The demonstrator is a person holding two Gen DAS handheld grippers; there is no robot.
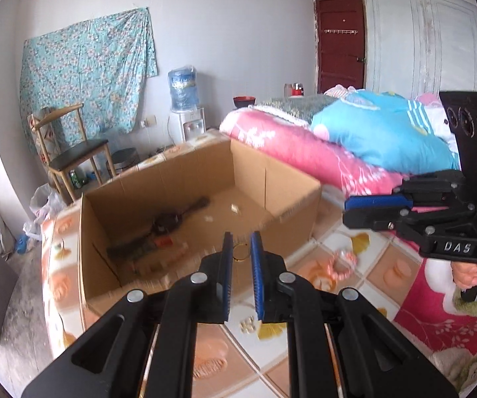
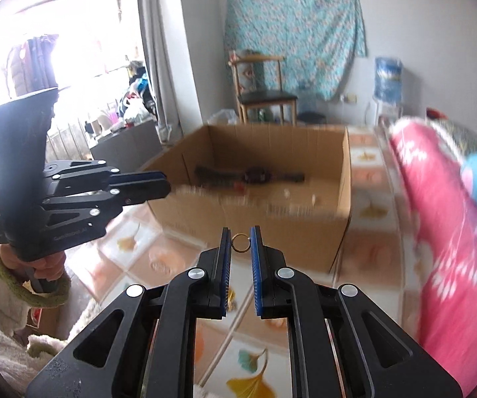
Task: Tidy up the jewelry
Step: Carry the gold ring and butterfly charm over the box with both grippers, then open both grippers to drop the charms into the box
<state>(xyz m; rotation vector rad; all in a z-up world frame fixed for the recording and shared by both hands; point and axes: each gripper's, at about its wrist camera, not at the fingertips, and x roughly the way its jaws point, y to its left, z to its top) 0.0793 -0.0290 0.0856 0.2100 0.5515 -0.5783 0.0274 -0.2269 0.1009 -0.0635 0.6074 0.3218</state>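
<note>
My left gripper (image 1: pixel 241 236) is shut on a small gold ring (image 1: pixel 240 260), pinched between its blue pads above the patterned sheet. My right gripper (image 2: pixel 241 230) is likewise shut on a small gold ring (image 2: pixel 240 251). Each gripper shows in the other's view: the right gripper (image 1: pixel 346 210) hangs at the right, and the left gripper (image 2: pixel 167 184) at the left. Both hang in front of an open cardboard box (image 1: pixel 288 185) (image 2: pixel 304 242). A pink bead bracelet (image 1: pixel 341 263) lies on the sheet beside the box, and some white beads (image 1: pixel 248 323) lie nearer to me.
A dark long item (image 1: pixel 172 222) (image 2: pixel 255 175) lies inside the box. A rolled pink quilt (image 1: pixel 298 146) and a blue pillow (image 1: pixel 377 132) lie to the right. A wooden chair (image 1: pixel 72 152) and a water dispenser (image 1: pixel 185 106) stand by the far wall.
</note>
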